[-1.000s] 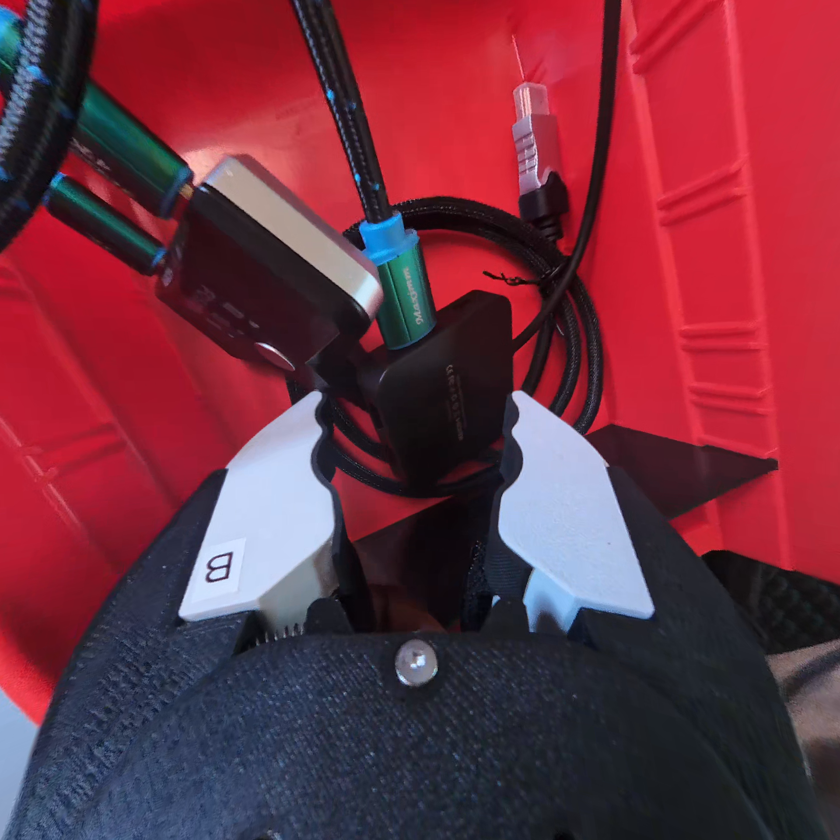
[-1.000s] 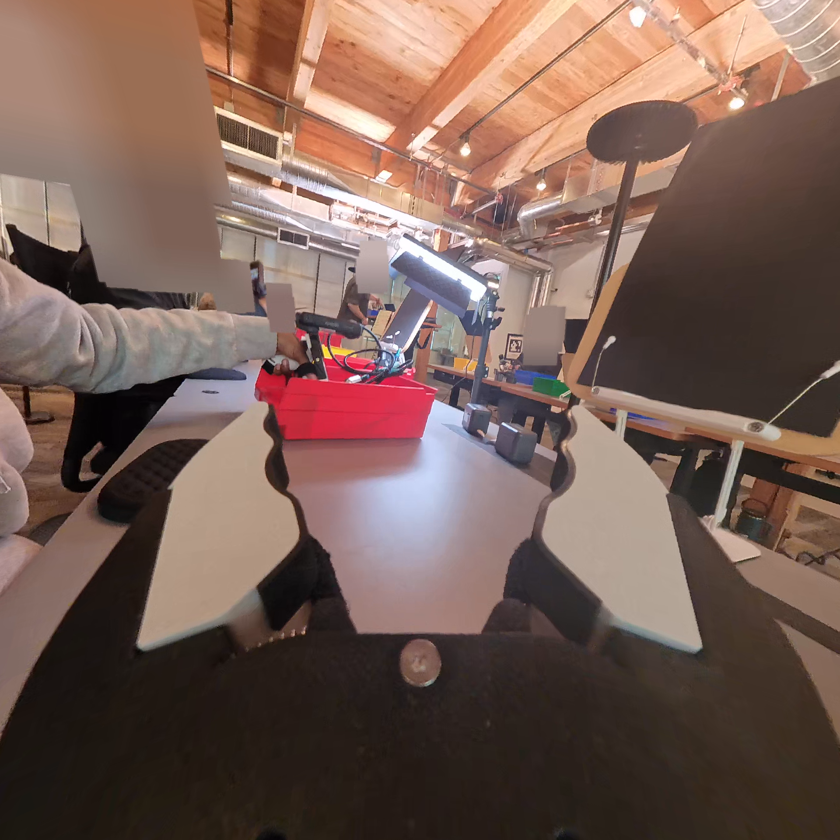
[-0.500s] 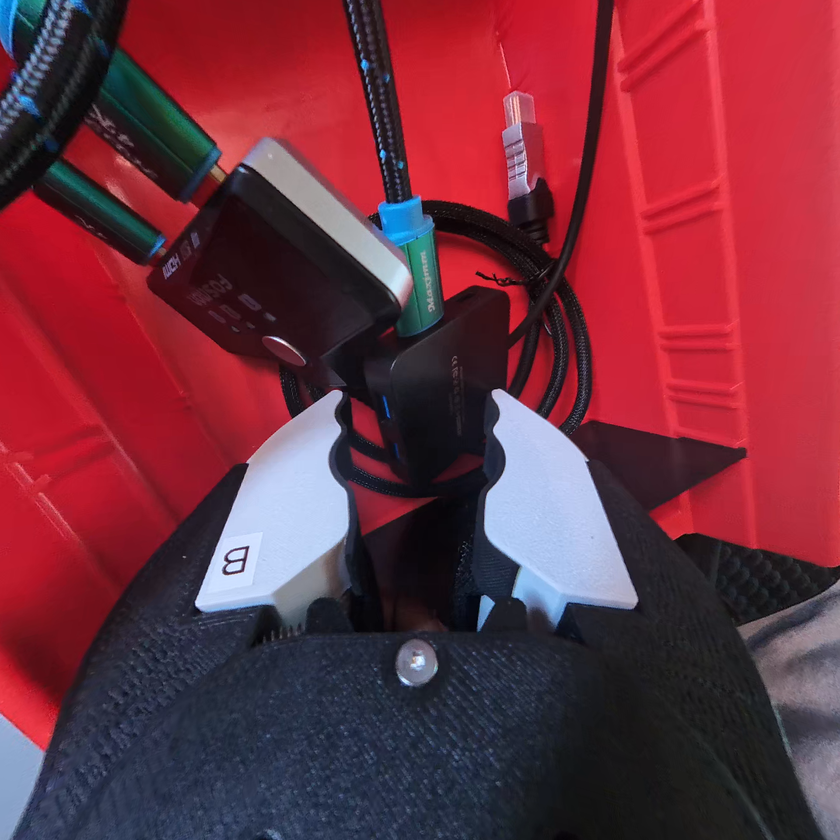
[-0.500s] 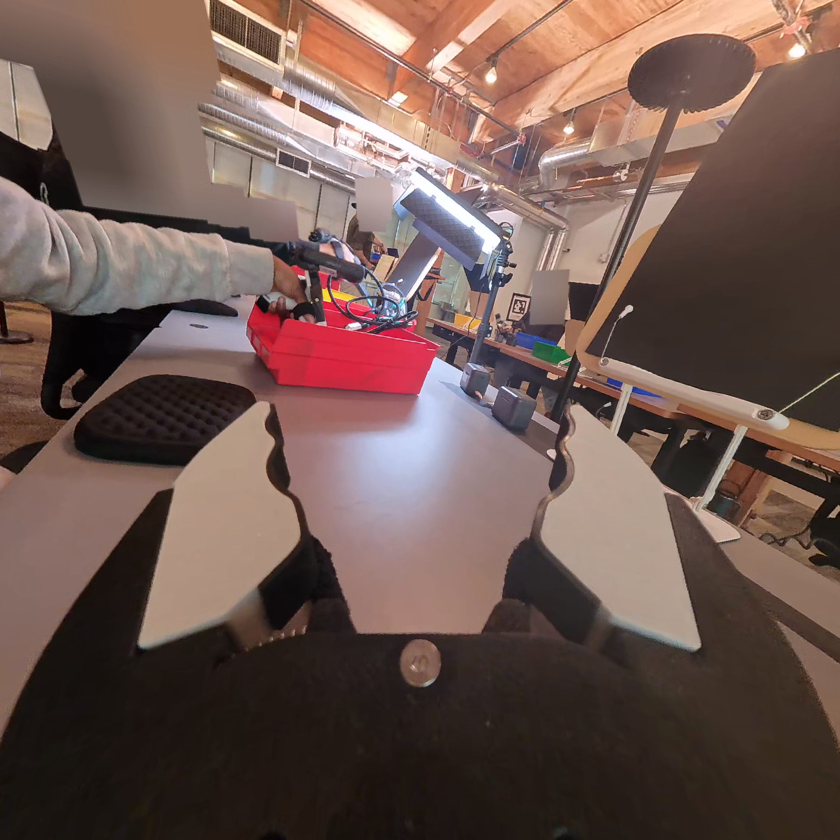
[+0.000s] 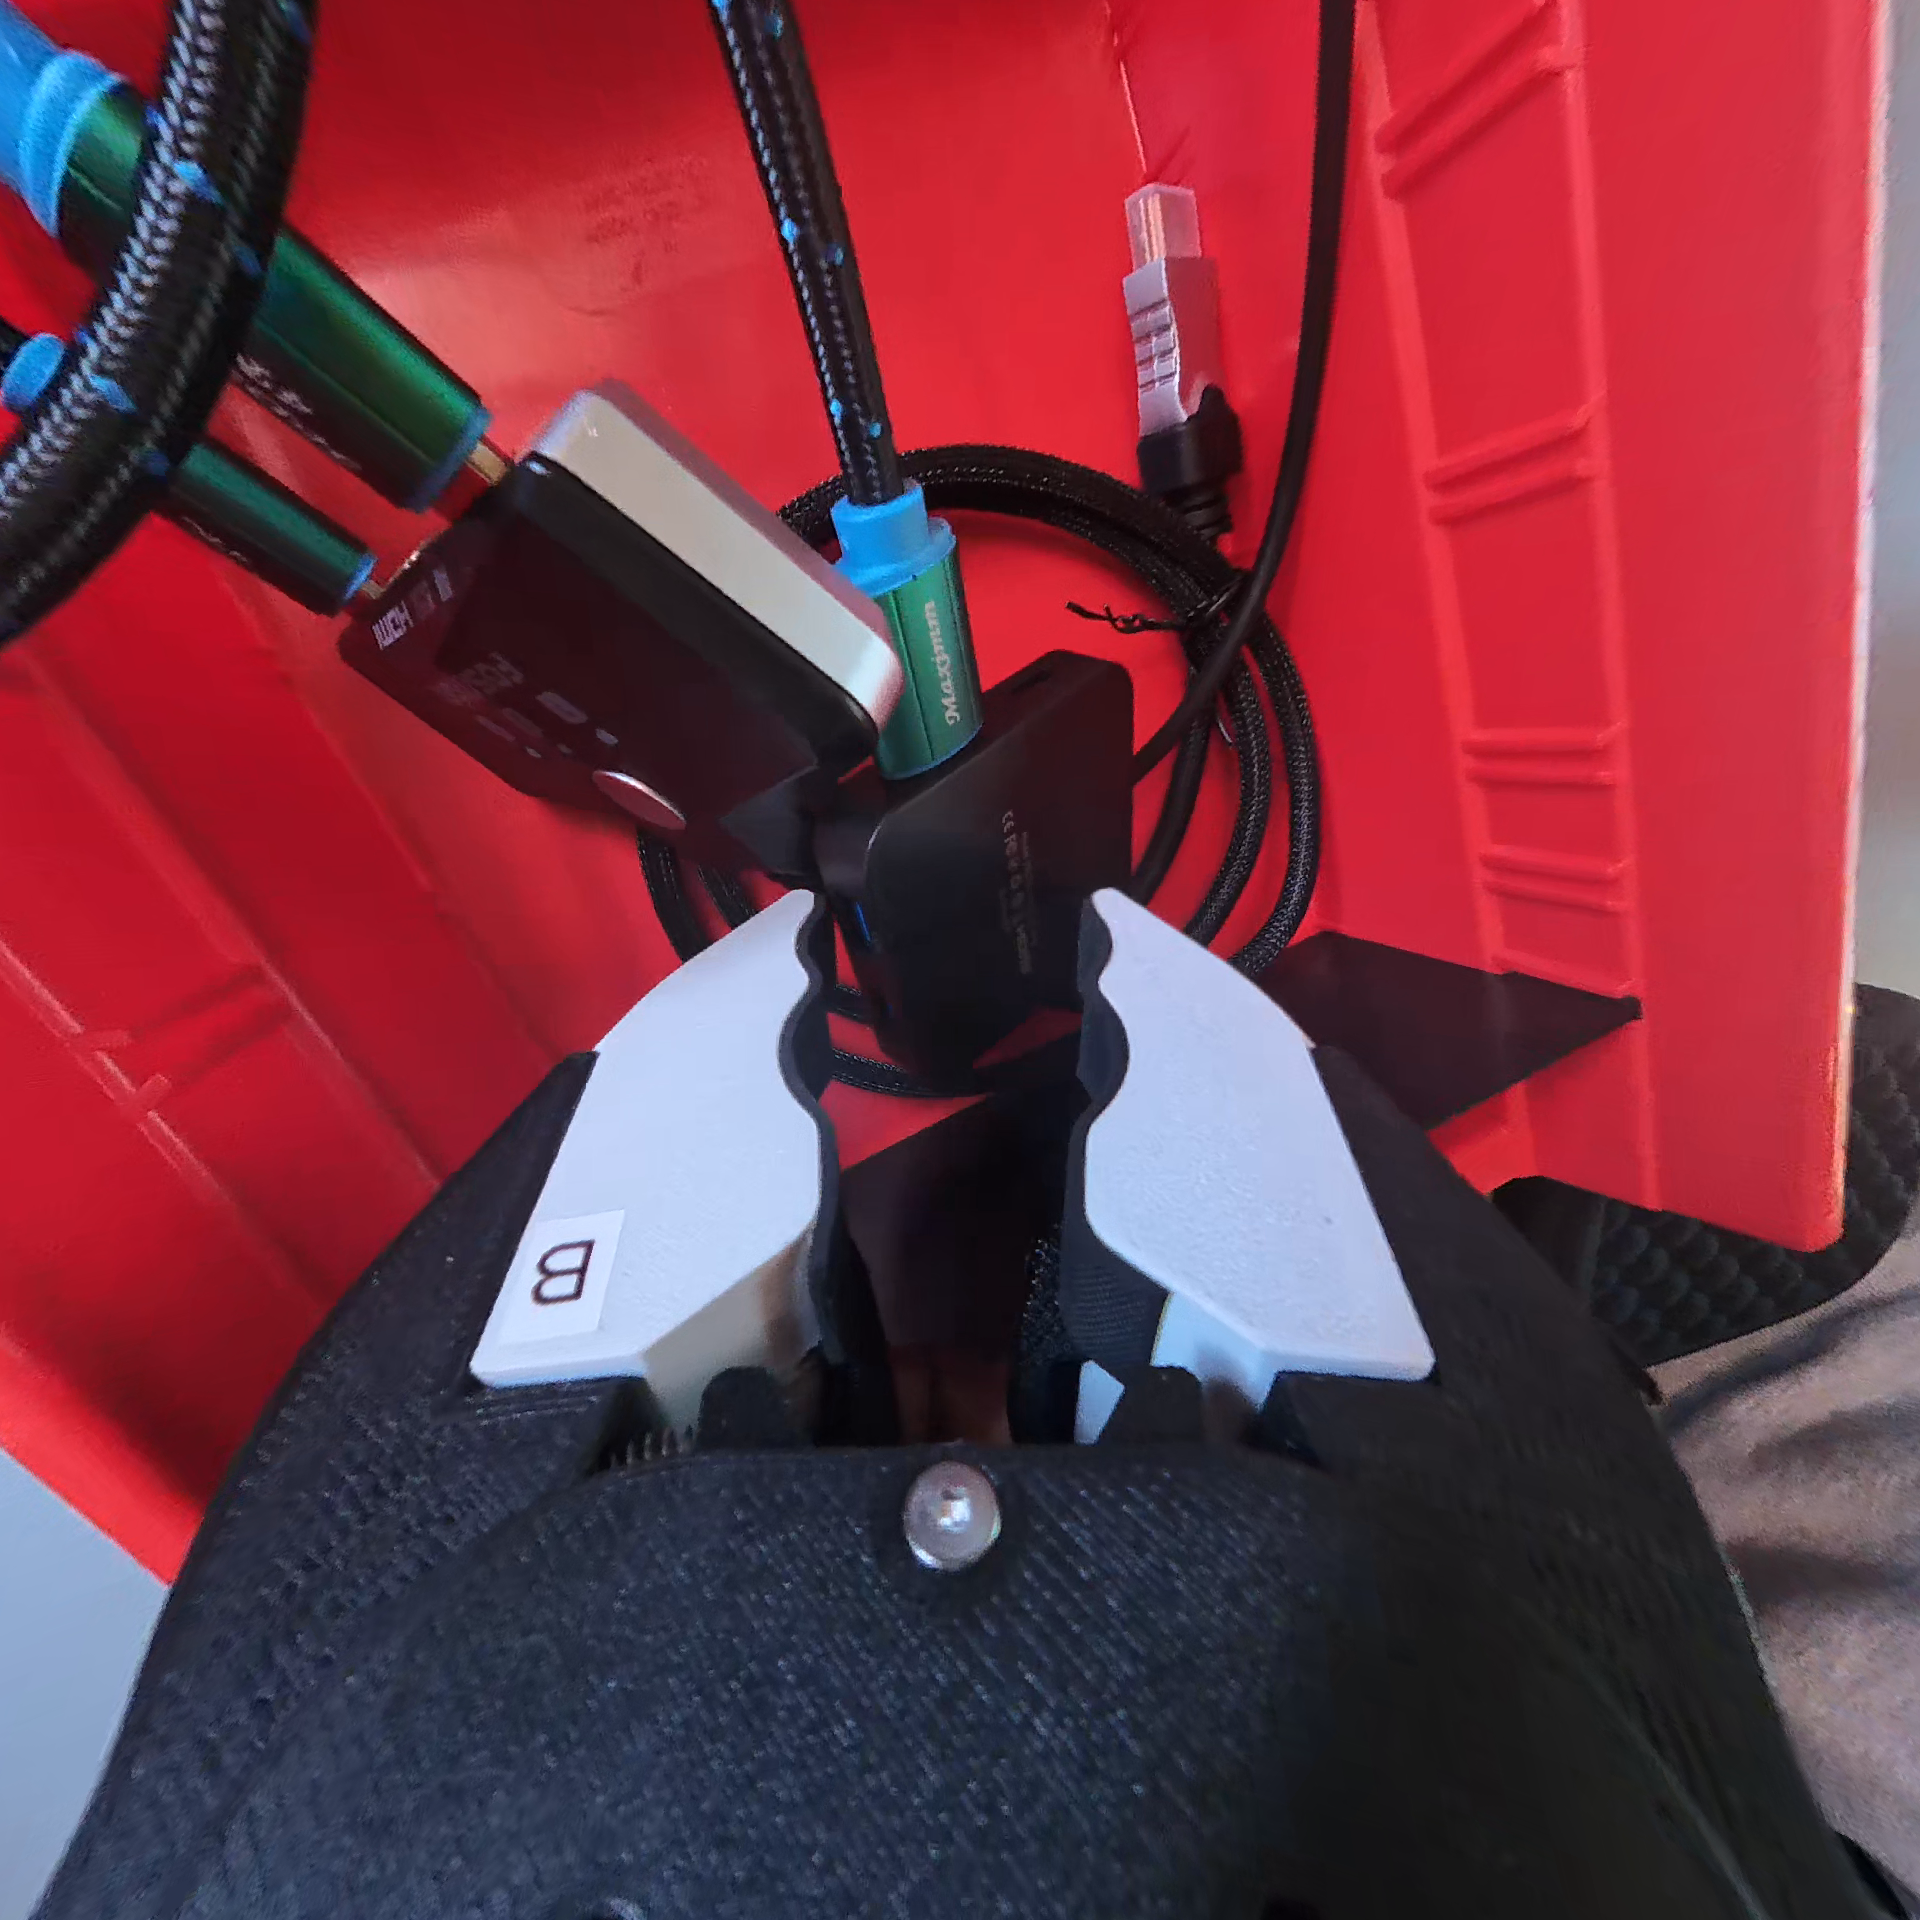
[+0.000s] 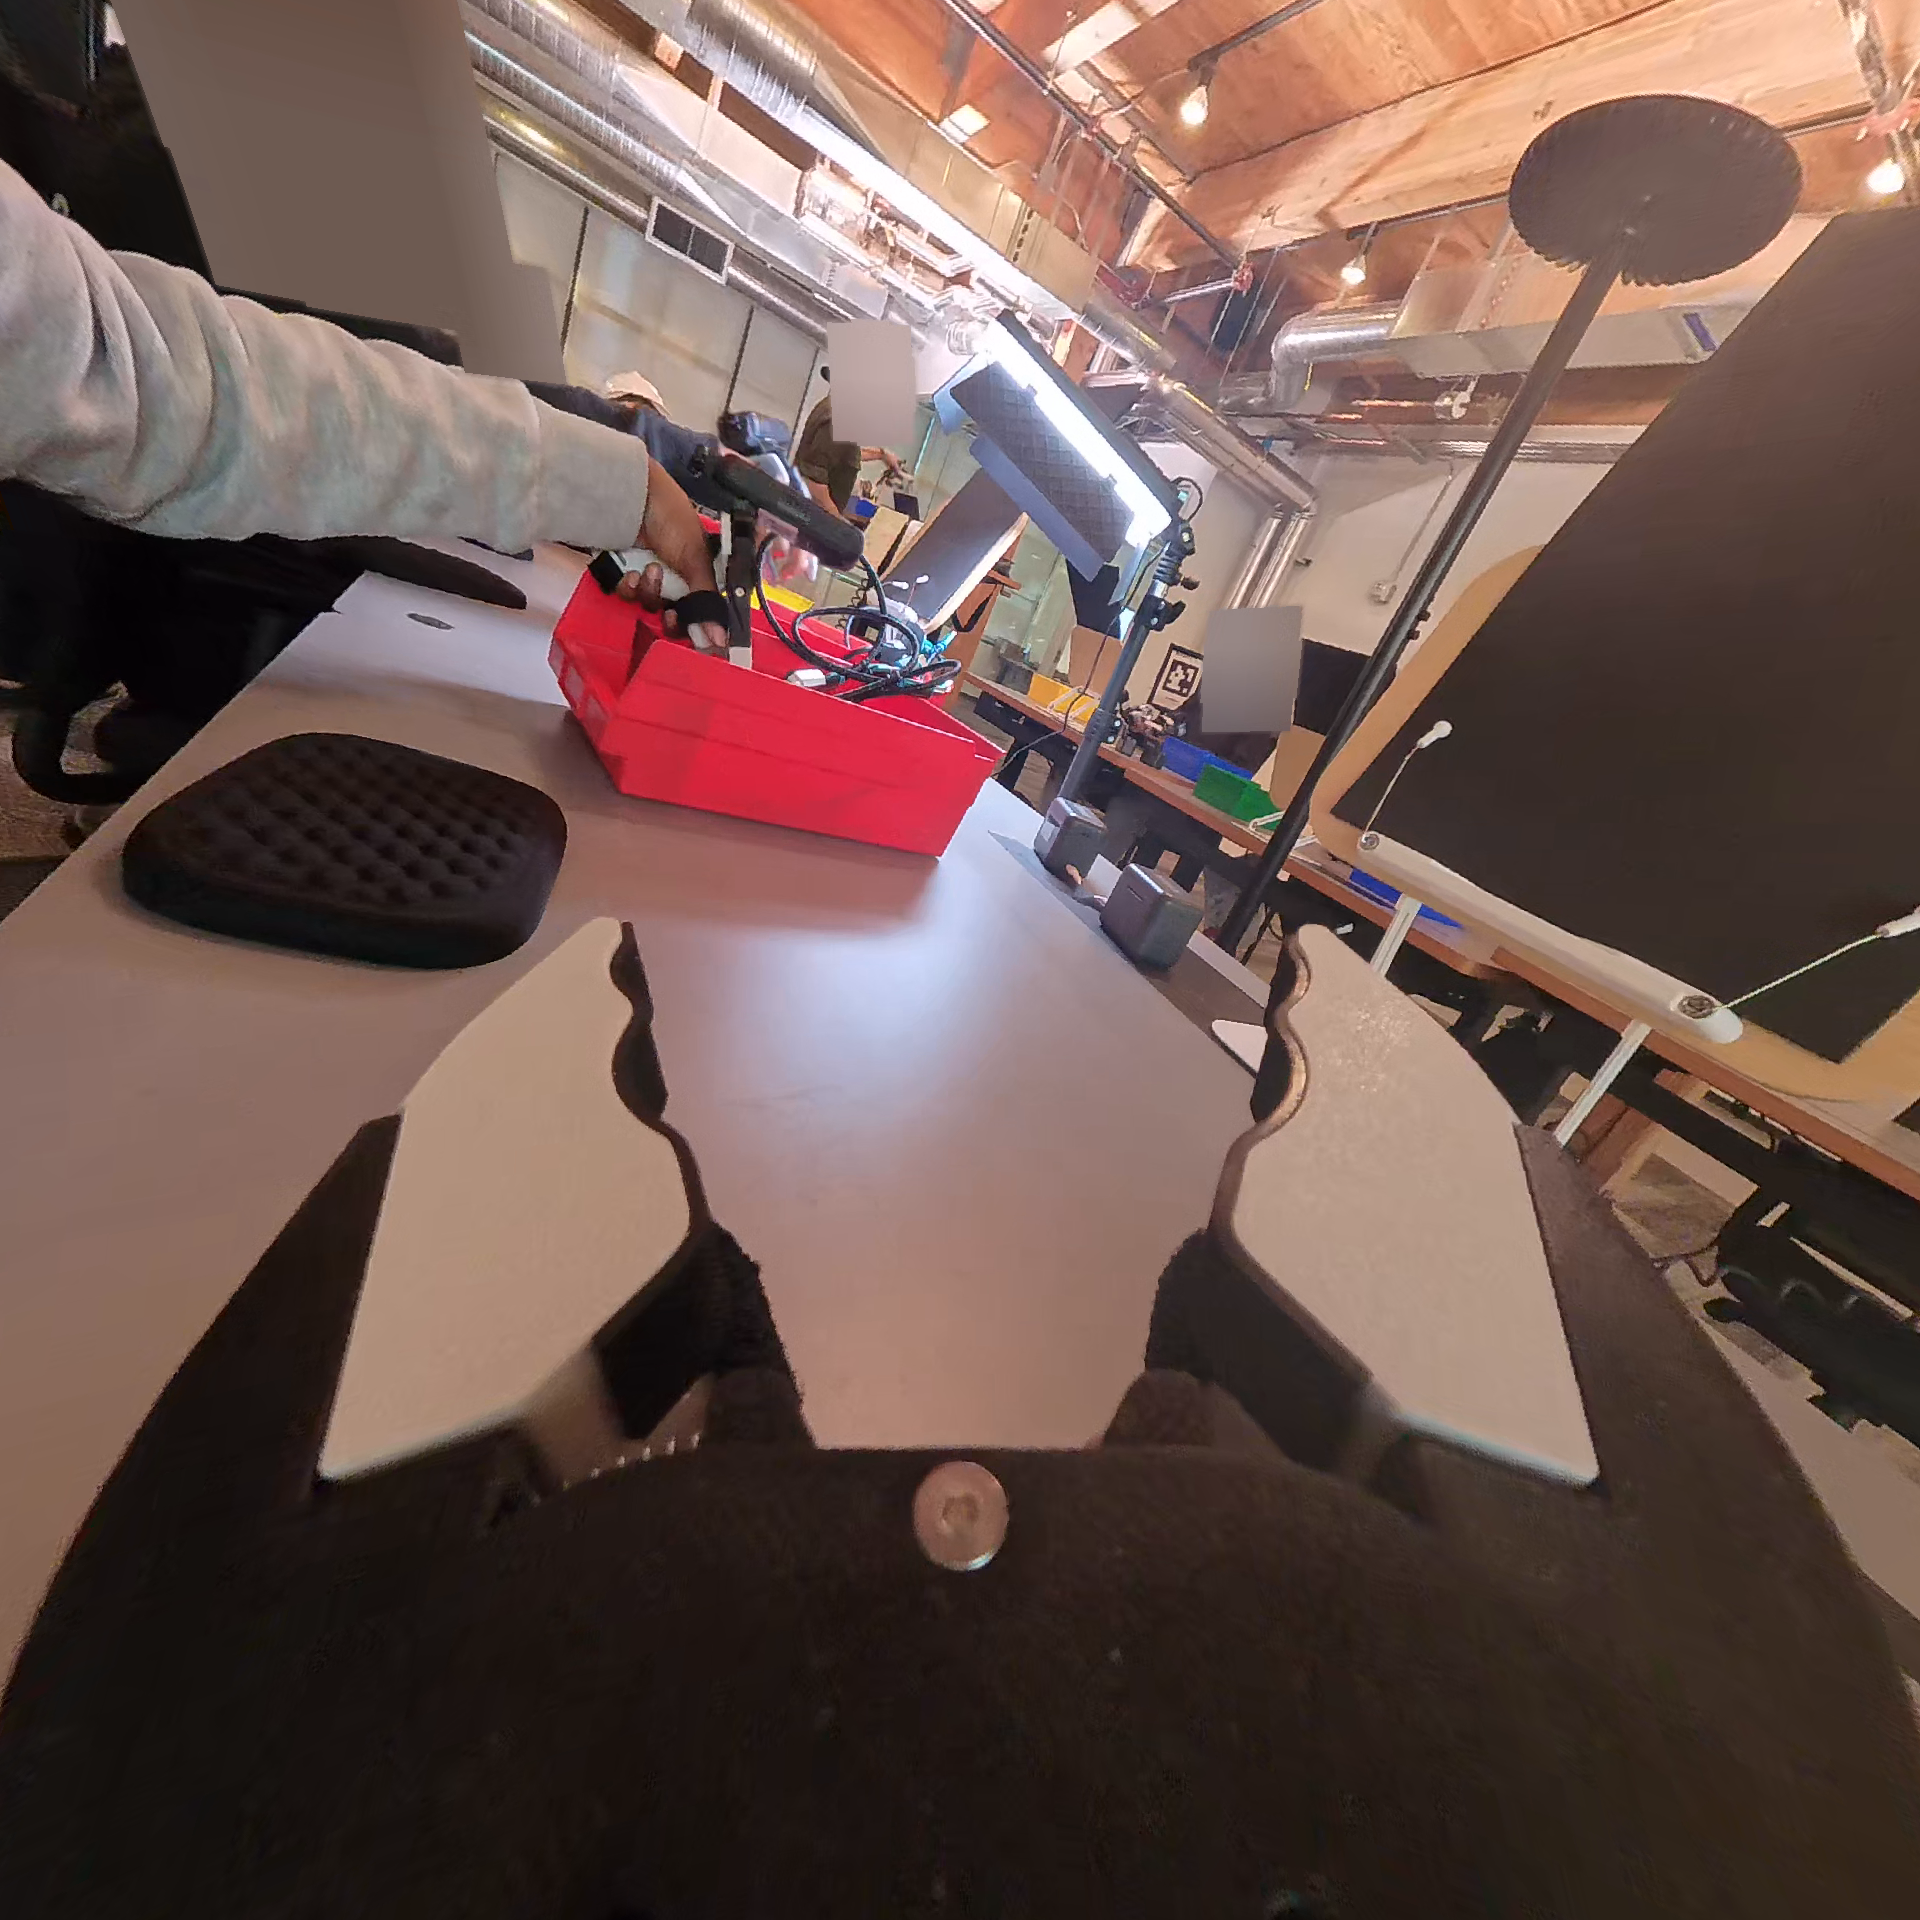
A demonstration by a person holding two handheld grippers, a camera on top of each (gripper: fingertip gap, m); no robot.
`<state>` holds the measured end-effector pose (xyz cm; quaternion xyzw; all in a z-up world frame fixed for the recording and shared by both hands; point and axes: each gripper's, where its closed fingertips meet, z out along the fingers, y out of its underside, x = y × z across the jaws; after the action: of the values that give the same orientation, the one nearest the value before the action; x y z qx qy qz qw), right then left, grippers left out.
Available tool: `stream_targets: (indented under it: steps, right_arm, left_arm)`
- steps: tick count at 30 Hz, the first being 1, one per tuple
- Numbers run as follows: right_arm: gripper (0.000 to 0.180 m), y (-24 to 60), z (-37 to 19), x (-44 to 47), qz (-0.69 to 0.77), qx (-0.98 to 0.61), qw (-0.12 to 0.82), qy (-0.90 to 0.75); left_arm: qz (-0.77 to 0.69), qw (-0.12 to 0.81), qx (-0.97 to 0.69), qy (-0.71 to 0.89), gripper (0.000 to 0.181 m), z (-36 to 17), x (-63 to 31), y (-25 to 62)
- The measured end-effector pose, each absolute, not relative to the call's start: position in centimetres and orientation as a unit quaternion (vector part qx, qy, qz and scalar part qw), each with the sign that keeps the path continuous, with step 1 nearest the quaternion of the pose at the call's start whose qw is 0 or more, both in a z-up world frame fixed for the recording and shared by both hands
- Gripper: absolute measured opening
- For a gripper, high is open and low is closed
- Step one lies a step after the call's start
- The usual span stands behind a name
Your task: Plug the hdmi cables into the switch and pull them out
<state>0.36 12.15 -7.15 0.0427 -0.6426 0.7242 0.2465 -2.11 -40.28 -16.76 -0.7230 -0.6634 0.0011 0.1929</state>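
Left gripper (image 5: 948, 961): inside the red bin (image 5: 1507, 623), fingers pinching the small black box (image 5: 997, 831), which carries one green plug (image 5: 925, 675); the larger switch (image 5: 623, 644), with two green plugs (image 5: 343, 416) in its far end, lies just left of it, a loose silver plug (image 5: 1169, 312) to the right. Right gripper (image 6: 956, 997): fingers spread wide and empty above the grey desk (image 6: 935, 1143), well apart from the bin.

- The left tongs (image 5: 951, 961) have narrowed since a second ago and now close on the small black hub (image 5: 997, 862), their fingertips at its sides.
- The right tongs (image 6: 951, 971), unchanged in spread, have tipped down: more table (image 6: 914, 1039) shows, and the black pad (image 6: 343, 847) appears whole.
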Motion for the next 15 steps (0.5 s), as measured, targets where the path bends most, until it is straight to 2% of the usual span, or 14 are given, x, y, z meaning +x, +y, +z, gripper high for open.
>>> stream_targets:
  steps: [4,9,15]
  right_arm:
    - [0.112,12.2,-7.1,0.4,0.721,0.046,0.253,-0.644]
    - [0.111,12.1,-7.3,0.4,0.713,0.052,0.263,-0.648]
    - [0.11,12.3,-7.1,0.3,0.711,0.052,0.274,-0.645]
  left_arm:
    - [-0.009,0.196,-0.718,-0.668,0.044,-17.0,-2.1,-40.2]
    - [-0.046,0.198,-0.721,-0.662,0.033,-17.5,-1.2,-39.7]
    - [-0.022,0.311,-0.714,-0.627,0.021,-13.8,-1.7,-37.9]
